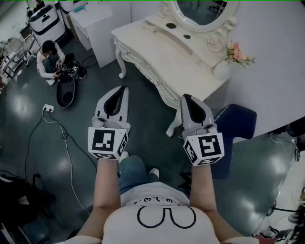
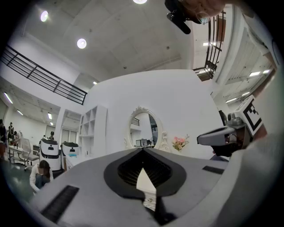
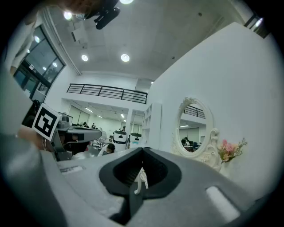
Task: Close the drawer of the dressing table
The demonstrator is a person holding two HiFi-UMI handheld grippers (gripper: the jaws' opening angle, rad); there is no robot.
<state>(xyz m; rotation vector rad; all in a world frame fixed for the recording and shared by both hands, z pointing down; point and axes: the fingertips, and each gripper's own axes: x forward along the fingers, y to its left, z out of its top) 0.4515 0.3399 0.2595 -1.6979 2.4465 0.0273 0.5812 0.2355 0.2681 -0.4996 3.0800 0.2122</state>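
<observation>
The cream dressing table [image 1: 164, 55] with its oval mirror [image 1: 202, 12] stands ahead of me, front edge running diagonally. From this angle I cannot make out a drawer standing out of its front. My left gripper [image 1: 123, 89] hangs in the air short of the table's front, jaws together and empty. My right gripper [image 1: 186, 97] hovers near the table's right front leg [image 1: 172, 125], also shut and empty. In the left gripper view the closed tips [image 2: 143, 150] point at the mirror [image 2: 144, 128]. A sliver of cream table front shows through the jaw slot. The right gripper view shows shut tips [image 3: 142, 150].
A blue chair [image 1: 237, 125] stands right of my right gripper. Pink flowers [image 1: 238, 53] sit on the table's right end. A white cabinet [image 1: 95, 26] is at the back left, a crouching person [image 1: 49, 59] beside it. Cables [image 1: 62, 138] trail over the dark floor.
</observation>
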